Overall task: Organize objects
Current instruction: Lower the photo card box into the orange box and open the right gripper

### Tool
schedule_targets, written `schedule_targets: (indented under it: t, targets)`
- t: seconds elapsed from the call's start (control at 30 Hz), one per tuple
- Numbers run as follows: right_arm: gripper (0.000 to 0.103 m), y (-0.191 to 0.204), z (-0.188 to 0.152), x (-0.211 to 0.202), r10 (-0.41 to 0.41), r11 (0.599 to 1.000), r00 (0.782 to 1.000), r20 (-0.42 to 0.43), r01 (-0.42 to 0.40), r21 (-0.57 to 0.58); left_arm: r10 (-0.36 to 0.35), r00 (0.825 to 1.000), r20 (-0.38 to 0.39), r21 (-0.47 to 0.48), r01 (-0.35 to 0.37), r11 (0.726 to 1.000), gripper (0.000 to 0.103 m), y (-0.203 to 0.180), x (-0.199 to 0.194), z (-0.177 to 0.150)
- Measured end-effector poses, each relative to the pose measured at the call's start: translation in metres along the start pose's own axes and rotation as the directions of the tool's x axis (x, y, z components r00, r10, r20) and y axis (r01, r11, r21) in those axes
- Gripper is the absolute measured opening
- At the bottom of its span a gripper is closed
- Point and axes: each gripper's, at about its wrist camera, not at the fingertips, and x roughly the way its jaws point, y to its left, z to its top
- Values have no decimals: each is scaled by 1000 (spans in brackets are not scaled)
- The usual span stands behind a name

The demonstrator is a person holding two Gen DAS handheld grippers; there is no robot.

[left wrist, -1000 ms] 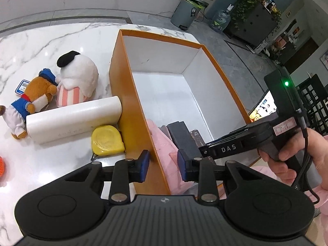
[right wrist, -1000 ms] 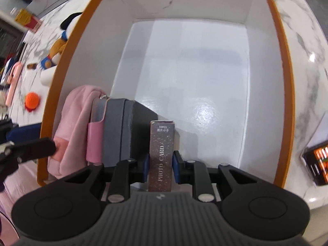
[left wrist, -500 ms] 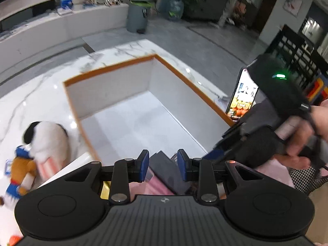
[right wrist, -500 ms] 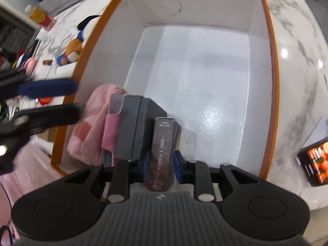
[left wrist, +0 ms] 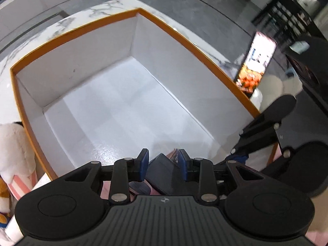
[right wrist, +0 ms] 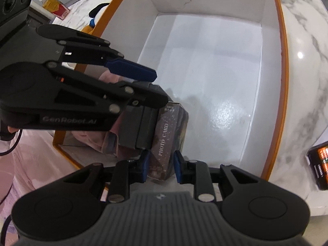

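Observation:
A large orange box with white inside point(left wrist: 180, 39) point(right wrist: 276, 41) stands on the marble table. At its near end stand a dark grey box point(left wrist: 162, 170) point(right wrist: 135, 127), a brown "PHOTO CARD" box point(right wrist: 166, 139) and a pink cloth point(right wrist: 90, 139). My right gripper point(right wrist: 160, 167) has its jaws around the photo card box, with small gaps showing at both pads. My left gripper point(left wrist: 163, 163) is open, its fingers straddling the top of the grey box; it also shows in the right wrist view point(right wrist: 143, 86).
A phone with a lit screen point(left wrist: 254, 65) point(right wrist: 319, 168) lies on the table right of the box. A white and pink plush toy point(left wrist: 14, 149) and a white roll point(left wrist: 12, 225) lie left of the box. A bottle point(right wrist: 53, 6) stands far left.
My left gripper has swung from outside the box's left wall to over the grey box. My right gripper's jaws have widened around the photo card box, which now stands in the box.

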Motion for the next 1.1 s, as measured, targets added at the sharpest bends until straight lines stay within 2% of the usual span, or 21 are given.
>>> schedule_targets:
  t: [0.1, 0.23, 0.37, 0.43, 0.47, 0.53, 0.67, 0.73, 0.77, 0.83, 1.1]
  targets:
    - [27, -2, -2, 1, 25, 999, 1000, 0, -25, 29, 2, 1000, -20, 43, -1, 999, 36, -4, -1, 0]
    - [28, -1, -5, 2, 32, 999, 999, -19, -31, 35, -55, 997, -55, 52, 57, 997, 36, -2, -1, 3]
    - [28, 0, -6, -3, 43, 999, 999, -30, -42, 20, -76, 995, -70, 81, 82, 993, 36, -3, 2, 3]
    - [28, -2, -5, -8, 50, 998, 999, -19, -50, 27, -127, 987, -100, 98, 137, 986, 34, -6, 5, 3]
    - [23, -2, -5, -10, 45, 999, 999, -6, -44, 27, -147, 984, -104, 114, 158, 981, 34, -9, 6, 3]
    - [14, -2, -3, -12, 30, 999, 999, 13, -30, 24, -130, 986, -100, 142, 144, 979, 34, -14, 8, 5]
    - [12, -2, 1, -7, 45, 999, 999, 9, -45, 30, -114, 987, -111, 128, 128, 983, 33, -16, 13, 5]
    - [0, -1, -1, -5, 86, 996, 996, -8, -85, 29, -109, 988, -110, 119, 121, 985, 33, -16, 13, 4]
    - [0, -2, -2, -2, 117, 992, 993, -31, -116, 42, -107, 988, -109, 111, 119, 987, 33, -16, 12, 4]
    - [0, 2, -7, 2, 124, 991, 992, -35, -122, 44, -105, 989, -101, 97, 114, 989, 33, -15, 12, 1]
    - [4, 15, -14, -5, 69, 997, 998, -11, -69, 28, -85, 996, -37, 85, 88, 993, 36, -20, 5, -4]
